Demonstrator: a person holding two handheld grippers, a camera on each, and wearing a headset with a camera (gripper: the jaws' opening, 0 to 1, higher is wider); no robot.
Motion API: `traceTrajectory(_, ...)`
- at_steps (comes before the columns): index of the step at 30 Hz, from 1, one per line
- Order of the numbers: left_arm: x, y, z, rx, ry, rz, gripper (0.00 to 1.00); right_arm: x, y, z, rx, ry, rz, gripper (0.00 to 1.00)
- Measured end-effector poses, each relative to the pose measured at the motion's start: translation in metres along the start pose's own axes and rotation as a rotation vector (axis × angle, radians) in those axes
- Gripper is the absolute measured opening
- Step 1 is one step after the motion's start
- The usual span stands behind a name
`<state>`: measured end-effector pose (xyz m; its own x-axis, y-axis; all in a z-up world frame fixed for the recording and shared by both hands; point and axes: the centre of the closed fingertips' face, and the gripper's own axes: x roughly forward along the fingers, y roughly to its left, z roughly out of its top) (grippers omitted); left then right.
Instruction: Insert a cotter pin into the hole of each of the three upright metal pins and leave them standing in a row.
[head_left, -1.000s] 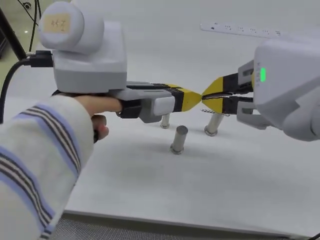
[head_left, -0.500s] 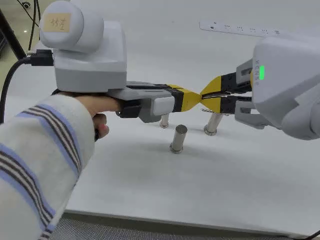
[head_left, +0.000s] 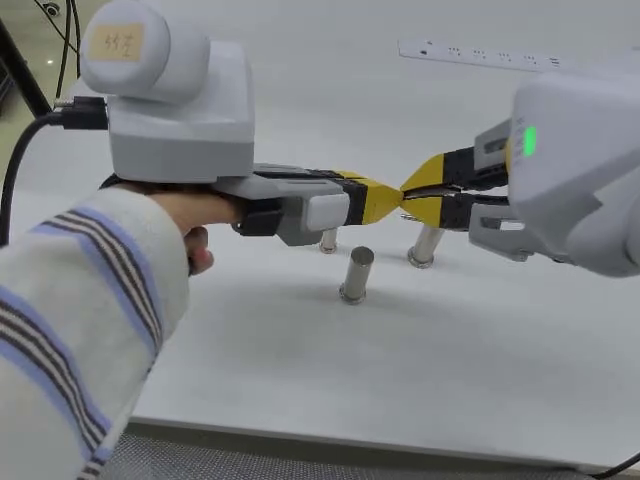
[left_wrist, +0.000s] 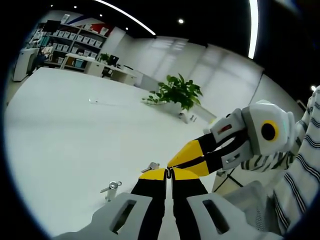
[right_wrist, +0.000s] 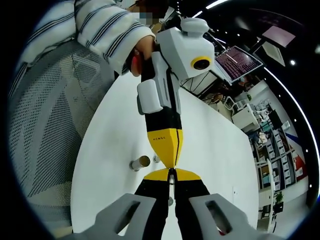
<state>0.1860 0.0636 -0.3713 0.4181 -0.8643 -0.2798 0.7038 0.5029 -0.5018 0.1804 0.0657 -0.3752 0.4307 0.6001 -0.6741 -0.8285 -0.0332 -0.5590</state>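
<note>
Nearest metal pin (head_left: 355, 275) stands upright on the table (head_left: 300, 390). Above it, left gripper (head_left: 393, 198) and right gripper (head_left: 413, 197) meet tip to tip, jaws pressed closed. Any cotter pin between them is too small to tell. Two farther pins (head_left: 329, 241) (head_left: 427, 245) stand behind. Risk: a fumbled handover drops the cotter pin, or a low tip topples a pin.

I count three upright metal pins (head_left: 356, 274), two grippers, namely the left gripper (head_left: 394, 199) and the right gripper (head_left: 409, 196), and one power strip (head_left: 490, 57).
</note>
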Motion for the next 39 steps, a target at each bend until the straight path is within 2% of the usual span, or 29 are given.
traceTrajectory(4,0.000,-0.001,0.002,0.006,-0.008,0.006,0.00,-0.001,-0.002,0.000,0.008,-0.006,-0.008,0.00)
traceTrajectory(13,-0.002,-0.002,0.001,0.013,0.007,0.009,0.00,-0.001,-0.001,0.000,0.031,-0.023,-0.003,0.00)
traceTrajectory(16,-0.004,0.000,-0.003,0.029,0.023,0.021,0.00,-0.002,-0.005,-0.002,0.056,-0.031,-0.019,0.06)
traceTrajectory(19,-0.006,0.001,-0.006,0.055,0.036,0.025,0.00,-0.003,-0.007,-0.005,0.117,-0.042,-0.012,0.08)
traceTrajectory(21,-0.008,0.001,-0.007,0.114,0.041,0.026,0.00,-0.003,-0.008,-0.009,0.159,-0.047,-0.003,0.08)
traceTrajectory(26,-0.012,-0.003,-0.009,0.171,0.047,0.015,0.00,-0.002,-0.006,-0.013,0.332,-0.093,0.042,0.12)
traceTrajectory(32,-0.017,-0.006,-0.008,0.259,0.043,-0.001,0.00,-0.003,0.005,-0.010,0.541,-0.166,0.175,0.19)
traceTrajectory(36,-0.020,-0.009,-0.007,0.326,0.042,-0.032,0.00,-0.003,0.011,-0.005,0.602,-0.191,0.224,0.17)
traceTrajectory(39,-0.022,-0.014,-0.007,0.402,0.044,-0.061,0.00,-0.004,0.011,0.000,0.654,-0.233,0.249,0.17)
